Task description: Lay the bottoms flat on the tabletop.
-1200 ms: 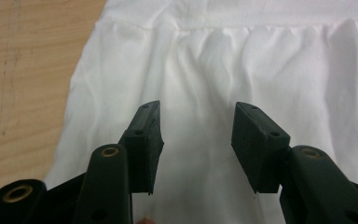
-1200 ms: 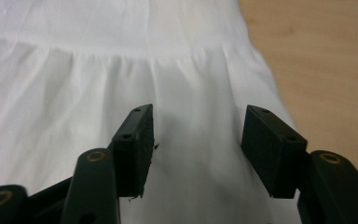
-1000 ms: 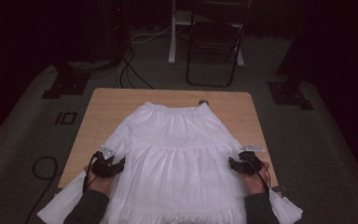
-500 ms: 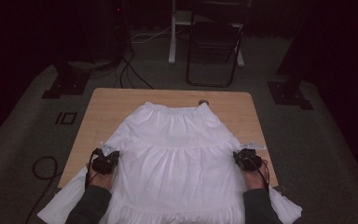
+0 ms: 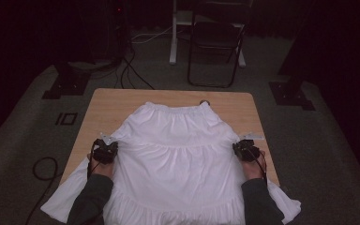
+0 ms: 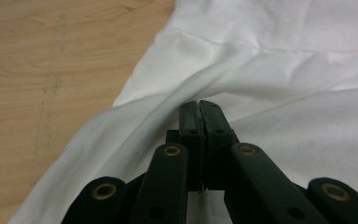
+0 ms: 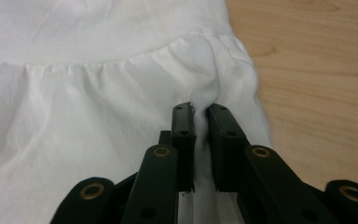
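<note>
Skirt: white tiered cotton skirt [image 5: 180, 159] spread flat on the table, hem hanging over the near edge
Left tongs [image 6: 199, 108]: pressed together on a raised fold at the skirt's left side
Right tongs [image 7: 200, 112]: nipping a bunched fold at the skirt's right side seam
Long axis: near to far, gathered waistband [image 5: 176, 107] pointing away
Table: light wooden table [image 5: 112, 101], grain bare either side
Room: grey carpet [image 5: 23, 140], black folding chair [image 5: 215, 42] beyond, dark backdrop
</note>
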The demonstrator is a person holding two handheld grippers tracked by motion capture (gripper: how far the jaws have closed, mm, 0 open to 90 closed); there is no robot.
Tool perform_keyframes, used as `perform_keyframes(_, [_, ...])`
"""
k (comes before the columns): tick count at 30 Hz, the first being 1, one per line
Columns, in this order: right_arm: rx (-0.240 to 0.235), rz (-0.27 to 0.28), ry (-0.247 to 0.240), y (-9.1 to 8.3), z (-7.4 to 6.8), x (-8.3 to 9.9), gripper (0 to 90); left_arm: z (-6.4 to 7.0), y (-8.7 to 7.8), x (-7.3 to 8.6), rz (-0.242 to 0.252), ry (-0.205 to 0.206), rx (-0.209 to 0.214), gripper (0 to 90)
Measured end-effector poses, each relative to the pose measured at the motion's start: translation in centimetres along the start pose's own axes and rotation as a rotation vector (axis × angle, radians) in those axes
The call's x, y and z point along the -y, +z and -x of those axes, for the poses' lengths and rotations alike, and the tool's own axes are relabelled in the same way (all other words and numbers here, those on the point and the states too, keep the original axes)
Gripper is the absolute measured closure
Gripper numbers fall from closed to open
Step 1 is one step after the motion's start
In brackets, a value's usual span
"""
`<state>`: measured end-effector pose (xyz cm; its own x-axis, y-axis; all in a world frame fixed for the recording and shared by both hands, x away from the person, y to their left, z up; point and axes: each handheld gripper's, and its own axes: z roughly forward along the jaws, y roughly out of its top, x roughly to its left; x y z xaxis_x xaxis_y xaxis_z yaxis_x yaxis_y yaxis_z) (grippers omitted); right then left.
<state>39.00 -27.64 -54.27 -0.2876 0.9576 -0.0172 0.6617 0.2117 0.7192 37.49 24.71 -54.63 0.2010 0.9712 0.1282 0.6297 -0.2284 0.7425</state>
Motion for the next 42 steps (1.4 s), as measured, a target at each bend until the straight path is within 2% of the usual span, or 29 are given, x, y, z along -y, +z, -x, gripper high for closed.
perform_keyframes(3, [-0.003, 0.0, 0.003, 0.7, 0.1, -0.7, 81.4, -0.5, 0.6, -0.4, 0.002, -0.011, -0.015, 88.6])
perform_keyframes(8, [-0.011, -0.006, 0.008, 1.9, 0.2, -1.9, 81.3, -1.7, 1.2, -0.9, -0.003, -0.059, -0.024, 88.5])
perform_keyframes(14, [-0.025, -0.016, 0.013, 3.0, 0.3, -3.2, 81.1, -2.7, 1.8, -1.2, -0.008, -0.062, -0.053, 88.2])
perform_keyframes(18, [-0.039, -0.02, 0.023, 3.6, 0.5, -3.8, 80.4, -3.3, 2.0, -1.3, -0.009, -0.081, -0.058, 87.9])
perform_keyframes(27, [-0.029, -0.029, 0.014, 3.3, 0.5, -3.7, 77.0, -3.2, 1.9, -1.2, -0.007, -0.075, -0.071, 87.0])
perform_keyframes(33, [-0.017, -0.048, -0.022, 2.2, 0.6, -2.9, 83.9, -3.4, 1.5, -0.8, -0.004, -0.063, -0.042, 83.9])
perform_keyframes(36, [-0.019, -0.056, 0.015, 1.9, 1.0, -2.6, 83.6, -3.7, 1.2, -0.7, -0.008, -0.095, -0.009, 80.0])
perform_keyframes(38, [-0.007, -0.075, 0.02, 1.6, 1.0, -2.6, 77.1, -3.7, 0.8, -0.9, -0.039, -0.106, 0.014, 73.0])
perform_keyframes(41, [-0.006, -0.078, 0.011, 0.6, 0.6, -2.1, 68.8, -3.0, -0.8, -1.0, -0.01, -0.05, 0.046, 68.6])
perform_keyframes(42, [-0.009, -0.073, 0.013, 0.1, 0.5, -1.9, 67.6, -2.7, -1.5, -1.0, 0.006, -0.047, 0.06, 67.1])
